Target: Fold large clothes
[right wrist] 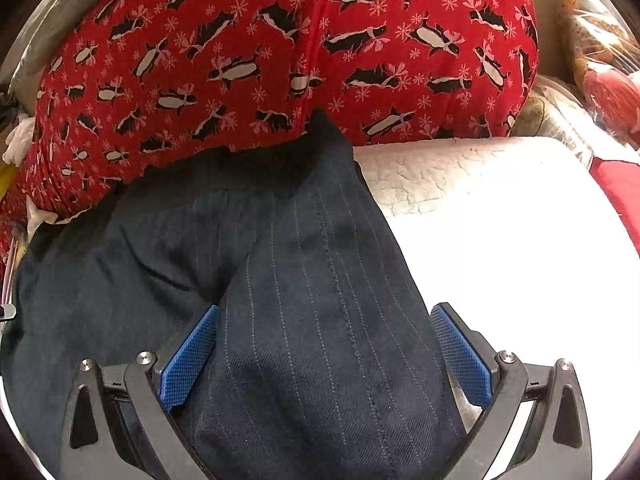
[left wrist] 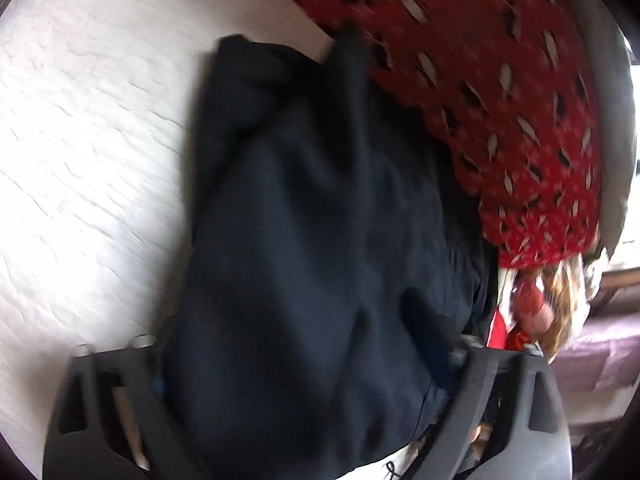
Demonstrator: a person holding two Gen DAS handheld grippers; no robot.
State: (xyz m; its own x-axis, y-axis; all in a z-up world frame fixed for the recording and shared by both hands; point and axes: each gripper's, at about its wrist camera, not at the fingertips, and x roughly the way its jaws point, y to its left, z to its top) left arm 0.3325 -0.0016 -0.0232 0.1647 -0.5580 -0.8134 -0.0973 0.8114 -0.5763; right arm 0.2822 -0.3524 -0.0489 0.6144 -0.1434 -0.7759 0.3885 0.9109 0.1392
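Fabric fills both views: a dark navy pinstriped garment lies folded on a white textured tabletop, its far end reaching the person's red penguin-print clothing. The right gripper stands over the garment with its blue-padded fingers spread wide, one pad on each side of a raised fold, neither pressing on it. In the blurred left wrist view the same garment drapes between the fingers of the left gripper; they look parted, with cloth bunched over their tips, but I cannot tell whether they pinch it. White tabletop shows to the left there. Cluttered items sit beyond the tabletop's far right corner.
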